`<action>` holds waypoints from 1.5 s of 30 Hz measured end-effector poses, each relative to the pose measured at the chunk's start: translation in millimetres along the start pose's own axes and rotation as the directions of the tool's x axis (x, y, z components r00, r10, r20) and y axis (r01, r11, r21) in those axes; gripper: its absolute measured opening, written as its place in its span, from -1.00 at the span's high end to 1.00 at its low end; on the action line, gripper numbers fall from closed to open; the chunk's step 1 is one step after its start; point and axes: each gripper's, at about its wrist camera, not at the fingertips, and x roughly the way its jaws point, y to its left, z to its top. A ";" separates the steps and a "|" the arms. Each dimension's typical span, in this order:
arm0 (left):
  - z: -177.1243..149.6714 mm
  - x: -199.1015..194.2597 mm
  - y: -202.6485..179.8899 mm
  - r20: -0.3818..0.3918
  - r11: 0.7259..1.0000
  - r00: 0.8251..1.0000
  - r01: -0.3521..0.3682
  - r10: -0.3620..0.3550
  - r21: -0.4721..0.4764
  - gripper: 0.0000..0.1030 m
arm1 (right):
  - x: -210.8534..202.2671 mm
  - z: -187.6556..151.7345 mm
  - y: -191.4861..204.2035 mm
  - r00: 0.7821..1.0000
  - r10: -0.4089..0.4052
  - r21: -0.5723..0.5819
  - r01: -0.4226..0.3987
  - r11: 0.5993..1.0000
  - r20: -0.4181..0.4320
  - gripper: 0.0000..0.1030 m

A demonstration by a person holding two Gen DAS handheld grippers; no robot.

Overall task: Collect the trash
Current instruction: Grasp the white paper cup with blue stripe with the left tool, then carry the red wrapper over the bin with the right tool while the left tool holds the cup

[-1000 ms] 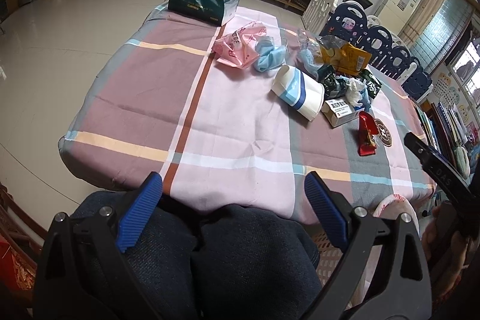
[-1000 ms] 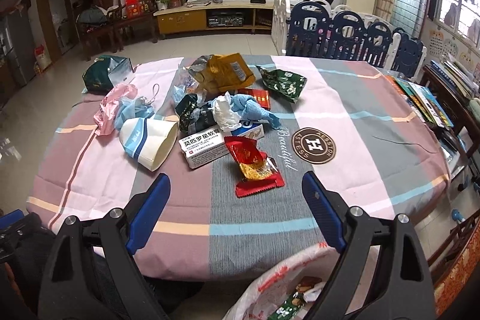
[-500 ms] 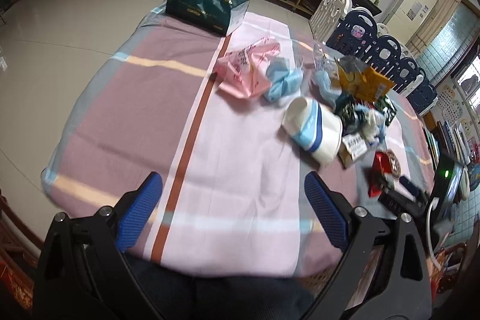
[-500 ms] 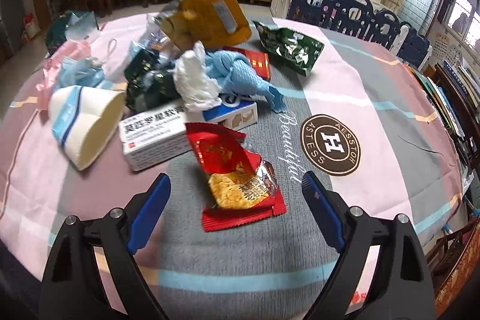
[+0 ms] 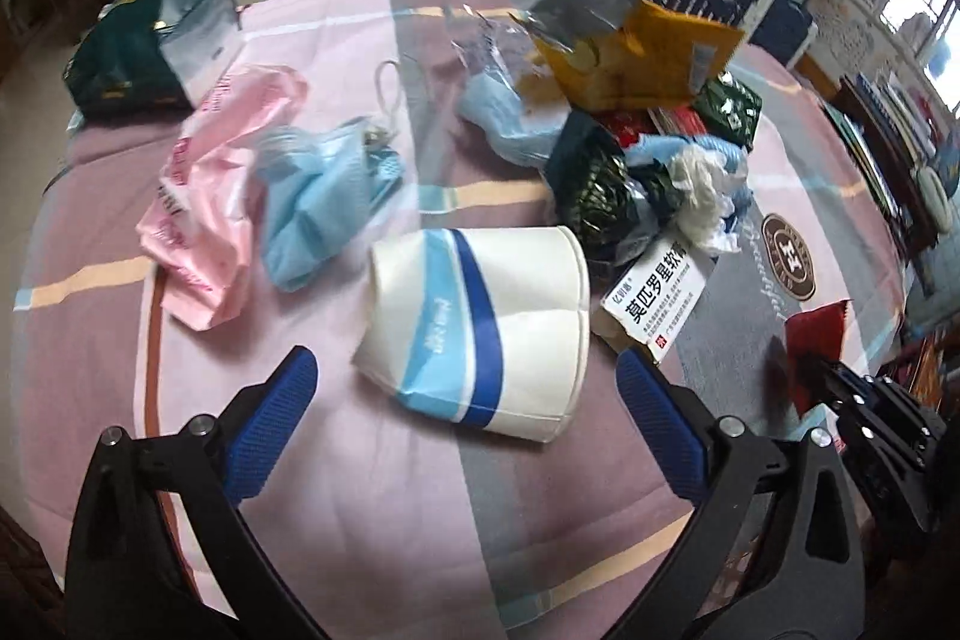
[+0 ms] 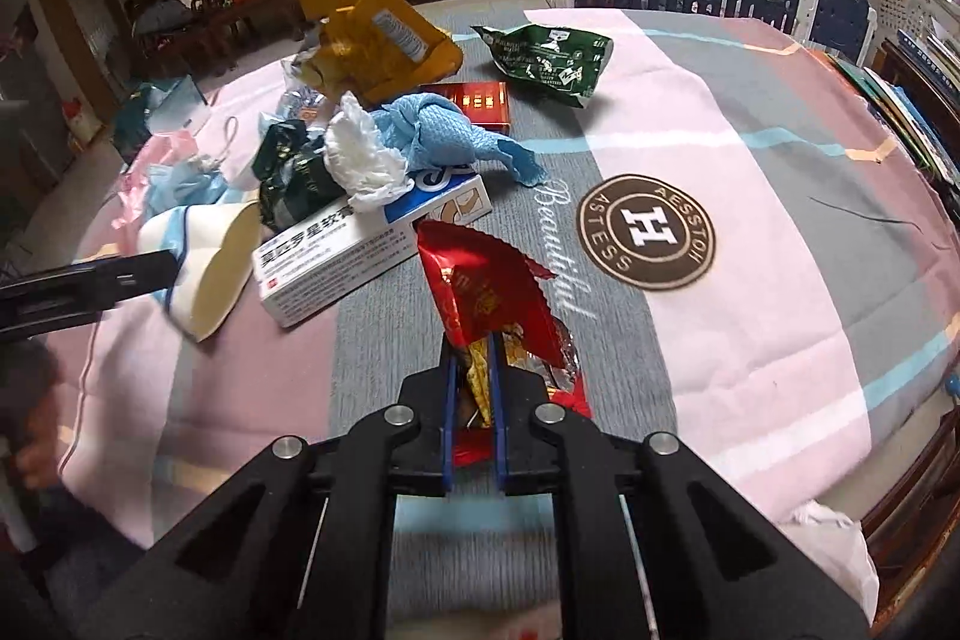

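My right gripper (image 6: pixel 471 346) is shut on the near end of a crumpled red snack wrapper (image 6: pixel 480 274), which lies on the grey stripe of the tablecloth. The left wrist view shows the same wrapper (image 5: pixel 813 334) at the far right, in the right gripper (image 5: pixel 840 388). My left gripper (image 5: pixel 465 370) is open just above a white paper cup with blue bands (image 5: pixel 480 322), which lies on its side just ahead of the blue pads (image 5: pixel 270 418). Neither pad touches the cup. One left finger (image 6: pixel 90 280) shows beside the cup (image 6: pixel 204 268) in the right wrist view.
Behind the cup lie a white medicine box (image 5: pixel 657 298), a pink plastic bag (image 5: pixel 204 196), blue cloths (image 5: pixel 324 196), a yellow pouch (image 5: pixel 630 58), a green wrapper (image 6: pixel 546 55) and a white tissue (image 6: pixel 360 154). A dark green bag (image 5: pixel 144 40) sits far left. A white plastic bag (image 6: pixel 834 550) hangs below the table's near edge.
The right gripper came down over the red wrapper and closed on it. The left gripper swept forward over the table to the paper cup, still open.
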 end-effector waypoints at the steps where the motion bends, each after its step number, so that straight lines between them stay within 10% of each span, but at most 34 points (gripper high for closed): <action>1: 1.4 5.7 -3.9 -0.014 1.000 1.000 -0.010 0.010 0.016 -0.93 | -7.4 -4.3 0.4 1.000 0.005 -0.009 -0.005 1.000 0.002 0.80; 13: -8.4 20.5 -5.3 -0.034 0.999 0.999 -0.014 0.015 0.034 -0.68 | -54.2 -29.9 15.2 0.999 0.017 -0.058 -0.015 0.998 0.030 0.81; 27: -76.0 -150.7 -47.1 0.252 0.982 0.949 -0.177 0.187 -0.063 -0.69 | -122.4 -45.6 6.6 0.992 -0.023 -0.047 0.029 0.998 0.122 0.81; 45: -144.0 -227.5 -95.0 0.338 0.990 0.931 -0.136 0.139 -0.033 -0.69 | -200.3 -71.7 -11.1 0.975 -0.073 -0.050 0.085 0.995 0.212 0.81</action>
